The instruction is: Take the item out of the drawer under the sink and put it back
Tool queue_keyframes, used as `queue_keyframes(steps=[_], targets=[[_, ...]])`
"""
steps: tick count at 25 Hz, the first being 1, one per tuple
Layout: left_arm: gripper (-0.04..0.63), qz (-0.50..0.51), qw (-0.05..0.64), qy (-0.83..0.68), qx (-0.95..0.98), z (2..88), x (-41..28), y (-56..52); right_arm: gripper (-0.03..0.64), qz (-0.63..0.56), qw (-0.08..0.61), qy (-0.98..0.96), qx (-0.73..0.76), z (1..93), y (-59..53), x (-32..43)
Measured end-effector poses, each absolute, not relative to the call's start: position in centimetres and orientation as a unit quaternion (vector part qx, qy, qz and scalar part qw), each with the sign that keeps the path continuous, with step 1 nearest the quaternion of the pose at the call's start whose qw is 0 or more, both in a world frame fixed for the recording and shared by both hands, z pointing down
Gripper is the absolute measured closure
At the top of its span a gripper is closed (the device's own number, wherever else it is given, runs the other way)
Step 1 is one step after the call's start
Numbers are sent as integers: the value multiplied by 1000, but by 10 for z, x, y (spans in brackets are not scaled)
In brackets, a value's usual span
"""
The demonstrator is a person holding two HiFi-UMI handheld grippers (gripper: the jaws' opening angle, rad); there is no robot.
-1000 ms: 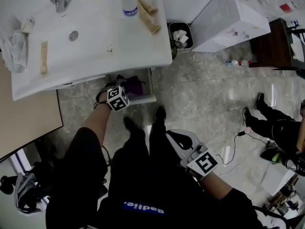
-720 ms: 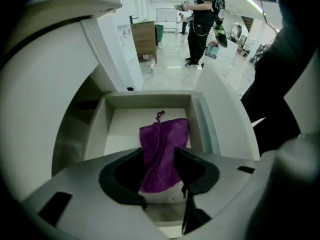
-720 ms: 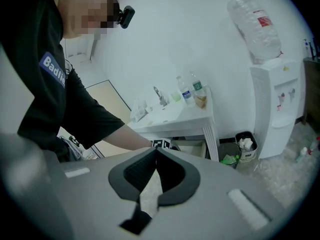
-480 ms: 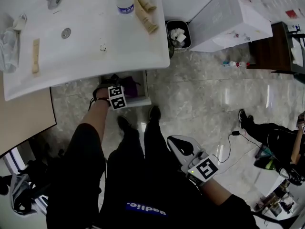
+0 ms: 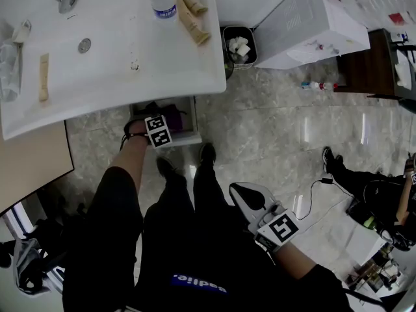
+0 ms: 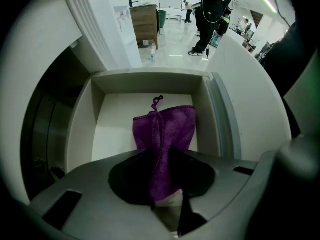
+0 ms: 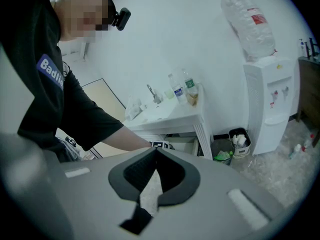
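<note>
The white drawer [image 6: 150, 77] under the sink [image 5: 162, 64] stands pulled out. A purple cloth [image 6: 167, 129] with a small loop lies on its floor and runs back between the jaws of my left gripper [image 6: 162, 156]. Those jaws are closing and pinch the cloth's near end. In the head view the left gripper [image 5: 153, 114] reaches into the drawer [image 5: 193, 119] beside the purple cloth [image 5: 177, 117]. My right gripper [image 5: 246, 192] hangs by the person's right thigh, away from the drawer. Its jaws meet with nothing between them in the right gripper view [image 7: 155, 153].
On the sink top lie a bottle [image 5: 162, 2], tubes [image 5: 192, 23], a wooden stick [image 5: 43, 77] and a crumpled cloth [image 5: 9, 57]. A small bin [image 5: 238, 47] and a water dispenser [image 5: 309, 28] stand to the right. Another person's legs [image 5: 351, 174] and a cable are at the far right.
The left gripper has stayed at the open drawer with the purple cloth. The right gripper has kept its place by the thigh. The head view has shifted slightly.
</note>
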State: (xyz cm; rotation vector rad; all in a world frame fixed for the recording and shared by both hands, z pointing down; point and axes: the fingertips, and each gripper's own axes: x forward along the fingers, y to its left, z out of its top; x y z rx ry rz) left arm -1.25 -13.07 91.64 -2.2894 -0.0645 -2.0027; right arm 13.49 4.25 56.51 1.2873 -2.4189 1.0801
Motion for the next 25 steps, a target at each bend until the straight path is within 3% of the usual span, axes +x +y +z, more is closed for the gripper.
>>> queue_keyframes(steps=[12,25], targets=[[499,-616,28,45,-786,828,-9,-128,615,333,64,-837,430,524,27,122],[499,-468,-40,203,-859,662,-13,-124,615,252,45,-857,448,449,3,121]])
